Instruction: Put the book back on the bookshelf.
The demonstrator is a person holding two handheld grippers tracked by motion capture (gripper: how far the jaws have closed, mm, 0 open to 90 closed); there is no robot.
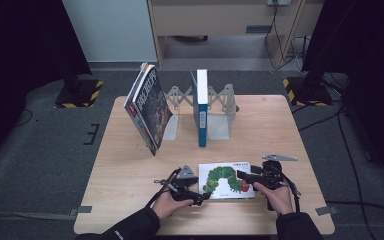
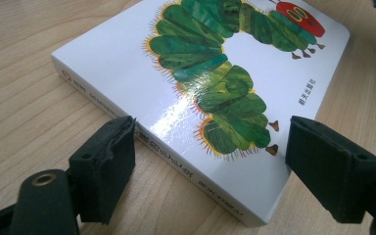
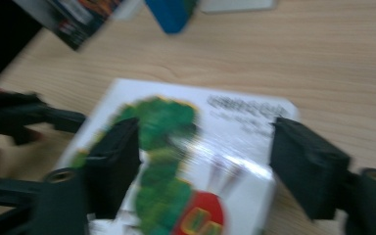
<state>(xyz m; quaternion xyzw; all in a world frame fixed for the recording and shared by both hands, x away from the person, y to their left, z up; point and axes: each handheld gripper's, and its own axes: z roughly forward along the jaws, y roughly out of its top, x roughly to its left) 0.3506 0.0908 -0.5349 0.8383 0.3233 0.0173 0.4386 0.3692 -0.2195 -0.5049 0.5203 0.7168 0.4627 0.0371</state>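
Pale wooden table [image 1: 130, 165] stands on grey carpet, with a metal accordion book rack [image 1: 220, 107] at its far side. That rack holds 1 upright blue-spined book [image 1: 201, 107]; a second, dark-covered book [image 1: 147, 107] leans beside it against the rack's left end plate.

At the near edge a white caterpillar board book [image 1: 226, 180] lies flat, cover up. The left gripper [image 1: 200, 196] sits at the book's left corner, its jaws open and straddling that corner without pressing, as the left gripper view shows [image 2: 205, 161]. The right gripper [image 1: 244, 176] hovers over the book's right end, jaws apart on either side of the cover, gripping nothing [image 3: 203, 161].

Likely trouble: the glossy cover [image 2: 186, 103] is slick and the book lies flush on the wood, so a jaw may skid across instead of getting under an edge. A corner-only pinch could let the book swing or drop. Carried carelessly toward the rack, it could knock the leaning book over.
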